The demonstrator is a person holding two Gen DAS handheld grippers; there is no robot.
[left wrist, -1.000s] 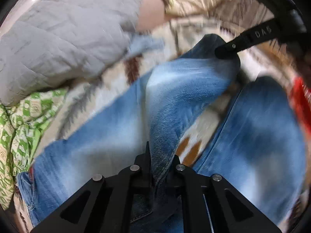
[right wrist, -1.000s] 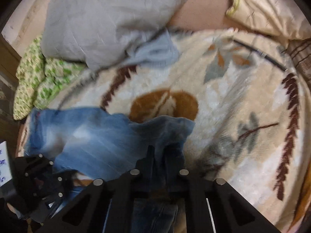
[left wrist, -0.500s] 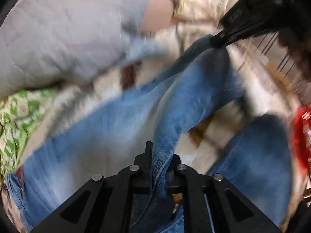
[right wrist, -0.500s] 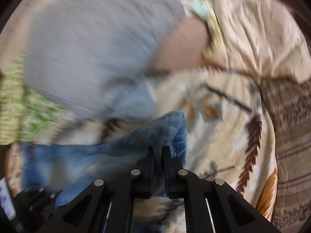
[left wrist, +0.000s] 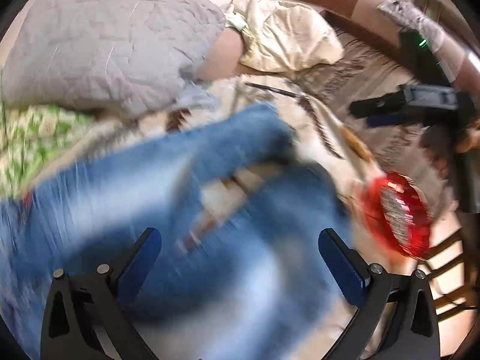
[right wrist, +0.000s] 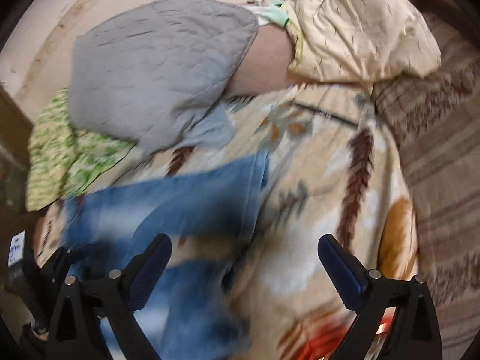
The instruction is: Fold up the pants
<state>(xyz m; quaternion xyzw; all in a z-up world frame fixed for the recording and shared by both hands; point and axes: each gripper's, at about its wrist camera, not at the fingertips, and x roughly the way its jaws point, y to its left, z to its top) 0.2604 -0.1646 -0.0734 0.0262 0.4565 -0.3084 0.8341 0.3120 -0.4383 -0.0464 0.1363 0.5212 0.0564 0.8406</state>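
Denim pants (left wrist: 186,210) (blurred) on blanket (right wrist: 315,210) | both claws spread | writing unreadable

Faded denim pants (left wrist: 210,162), fleecy blanket (right wrist: 315,198)

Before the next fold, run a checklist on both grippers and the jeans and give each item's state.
1. Left gripper jaws spread wide, nothing between them: ok.
2. Right gripper jaws spread wide, empty: ok.
3. Jeans lie on the patterned blanket, free of both grippers: ok.
4. Legs laid flat and aligned: cannot tell, both views are blurred.
5. Red packet lies beside the jeans, close to the fold area: not ok.
6. Grey quilted pillow sits past the jeans, off the denim: ok.
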